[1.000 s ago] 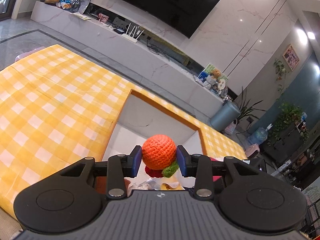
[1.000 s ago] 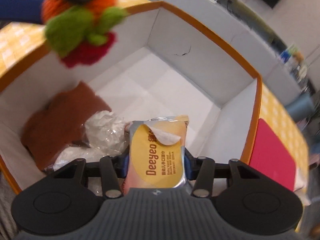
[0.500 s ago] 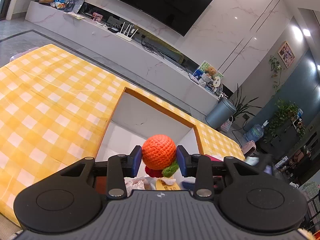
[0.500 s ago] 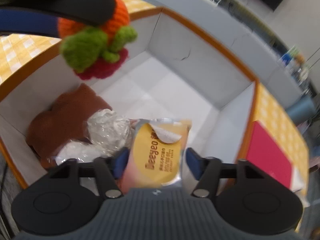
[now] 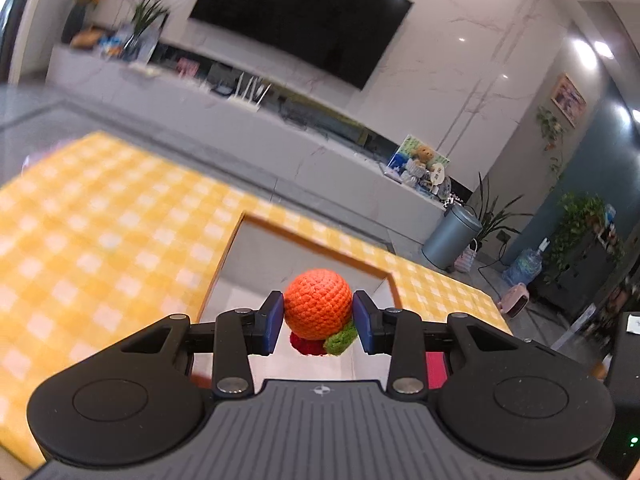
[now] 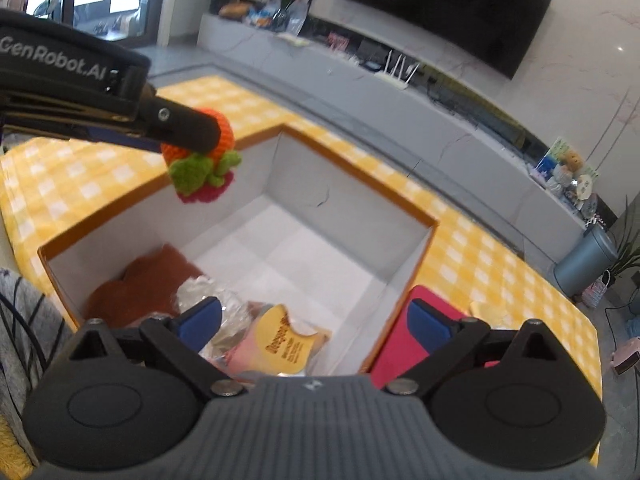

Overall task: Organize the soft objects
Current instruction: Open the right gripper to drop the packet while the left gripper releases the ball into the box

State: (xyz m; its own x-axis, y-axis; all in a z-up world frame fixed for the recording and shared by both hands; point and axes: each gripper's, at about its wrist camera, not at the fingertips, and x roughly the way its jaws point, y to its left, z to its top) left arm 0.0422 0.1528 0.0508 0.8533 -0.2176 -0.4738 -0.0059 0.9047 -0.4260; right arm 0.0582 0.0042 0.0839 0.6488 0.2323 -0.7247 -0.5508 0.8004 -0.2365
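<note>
My left gripper (image 5: 318, 322) is shut on an orange crocheted ball (image 5: 318, 304) with green and red knitted bits below it, held above the open white box with an orange rim (image 5: 320, 242). In the right wrist view the ball (image 6: 224, 136) hangs over the box's left wall (image 6: 120, 216). My right gripper (image 6: 314, 320) is open and empty above the box's near side. A yellow Deeyeo snack packet (image 6: 286, 346) lies inside the box, beside a crinkled clear wrapper (image 6: 200, 294) and a brown soft item (image 6: 136, 292).
The box stands on a yellow checked tablecloth (image 6: 480, 256). A red flat item (image 6: 400, 344) lies on the cloth right of the box. A grey TV bench (image 6: 400, 92) runs behind the table, with a grey bin (image 6: 586, 260) on the floor.
My right gripper opened and let the Deeyeo packet drop into the box, then rose and pulled back. My left gripper kept the ball and lifted a little.
</note>
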